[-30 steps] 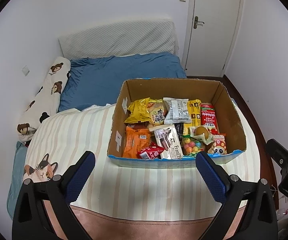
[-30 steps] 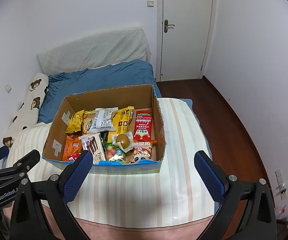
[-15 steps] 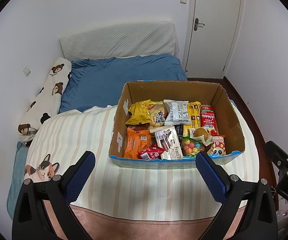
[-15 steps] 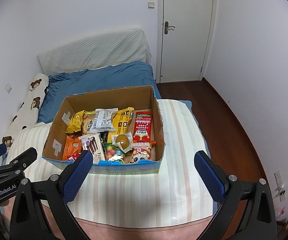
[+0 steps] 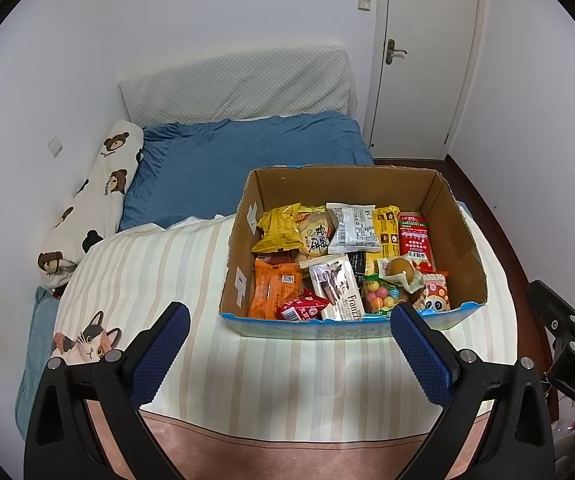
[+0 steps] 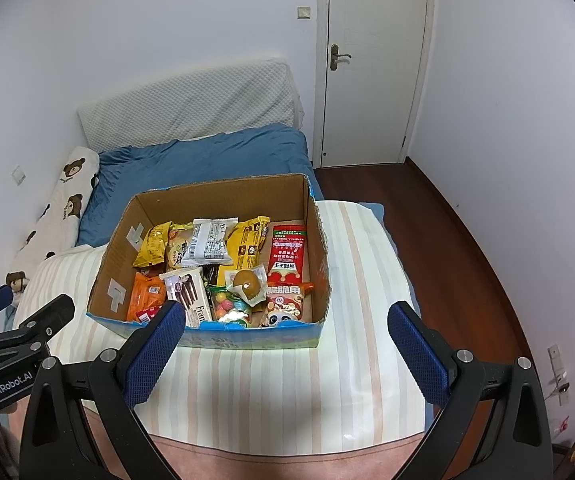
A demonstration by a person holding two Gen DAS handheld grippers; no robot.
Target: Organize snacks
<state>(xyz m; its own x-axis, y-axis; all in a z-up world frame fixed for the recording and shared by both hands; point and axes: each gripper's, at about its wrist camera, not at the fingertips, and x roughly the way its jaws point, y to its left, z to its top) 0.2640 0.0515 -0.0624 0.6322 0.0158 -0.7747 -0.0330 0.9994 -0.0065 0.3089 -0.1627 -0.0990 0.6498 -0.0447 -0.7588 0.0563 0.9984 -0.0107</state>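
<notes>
Snacks — assorted packets, all lying inside an open cardboard box (image 5: 459,236) that sits on a striped blanket (image 5: 287,380) on the bed.

Contents, left wrist view, clock positions taken within the box:
- yellow packet (image 5: 277,230), 10 o'clock corner; round cracker pack (image 5: 317,234) touching it
- white barcode packet (image 5: 353,230), 12 o'clock, lying over its neighbours
- yellow bar wrapper (image 5: 386,226), just beside the white packet
- red packet (image 5: 413,236), 2 o'clock, flat along the right wall
- orange packet (image 5: 273,288), 8 o'clock corner; small red wrapper (image 5: 301,306) against it
- Franzzi wafer pack (image 5: 337,288), 6 o'clock, tilted against the front wall
- bag of coloured candy balls (image 5: 381,296) with a wrapped brown egg (image 5: 401,267) above it
- panda packet (image 5: 435,294), 4 o'clock corner

Grippers:
- left gripper (image 5: 289,350), at 6 o'clock of its own view, fingers spread wide and holding nothing, short of the box's front wall
- right gripper (image 6: 285,350), fingers likewise spread wide and holding nothing, before the same wall

Surroundings: blue duvet (image 5: 247,152) beyond the box, bear-print pillow (image 5: 95,200) at 9 o'clock, closed white door (image 5: 427,52) at 1 o'clock.
</notes>
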